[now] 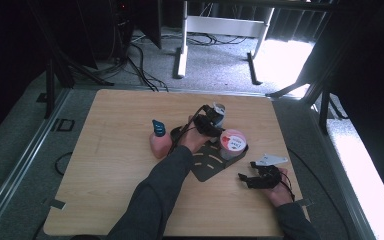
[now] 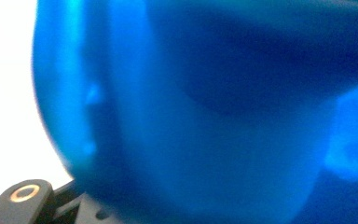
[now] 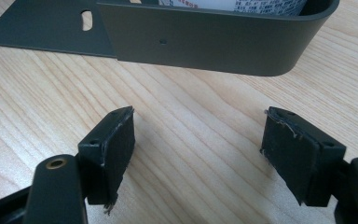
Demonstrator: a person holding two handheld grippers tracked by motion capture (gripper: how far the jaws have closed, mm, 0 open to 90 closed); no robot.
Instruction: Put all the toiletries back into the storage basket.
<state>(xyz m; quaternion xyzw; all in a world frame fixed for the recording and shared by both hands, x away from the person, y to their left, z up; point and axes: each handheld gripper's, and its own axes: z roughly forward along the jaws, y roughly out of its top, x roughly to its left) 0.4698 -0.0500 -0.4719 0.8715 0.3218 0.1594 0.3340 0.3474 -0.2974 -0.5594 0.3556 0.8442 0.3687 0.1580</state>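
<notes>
The left tongs reach over the dark tray and grip a blue-bodied can, which sits between their jaws just behind the pink-lidded tub. The right tongs rest on the wooden surface, gaping wide and empty, the tray's wall just ahead.

A pink bottle with a blue cap stands left of centre on the wooden bench. Black cables and a white frame occupy the grey floor above.
</notes>
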